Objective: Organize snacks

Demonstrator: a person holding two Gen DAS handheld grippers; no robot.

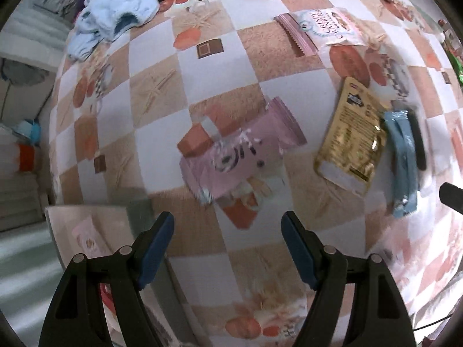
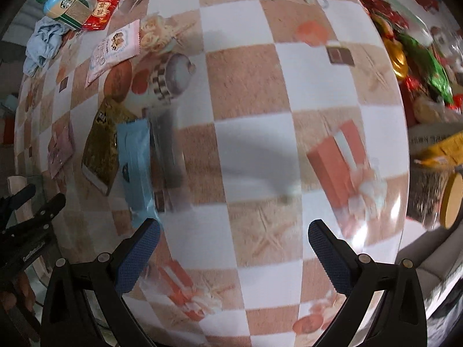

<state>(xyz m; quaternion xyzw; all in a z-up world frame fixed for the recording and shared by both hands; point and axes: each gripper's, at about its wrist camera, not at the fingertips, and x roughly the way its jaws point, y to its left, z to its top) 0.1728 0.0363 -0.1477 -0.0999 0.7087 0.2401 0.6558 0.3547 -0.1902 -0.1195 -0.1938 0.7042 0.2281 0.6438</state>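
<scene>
A pink snack packet lies on the checked tablecloth just ahead of my open, empty left gripper. To its right lie a gold packet and a light blue packet, side by side. A second pink packet lies farther back. In the right wrist view the blue packet and gold packet lie to the left of my open, empty right gripper, which hovers over bare cloth. The pink packets show at the left.
A blue cloth and a coffee tin sit at the table's far left. A heap of mixed snacks and a round box crowd the right edge. The table edge drops off at the left.
</scene>
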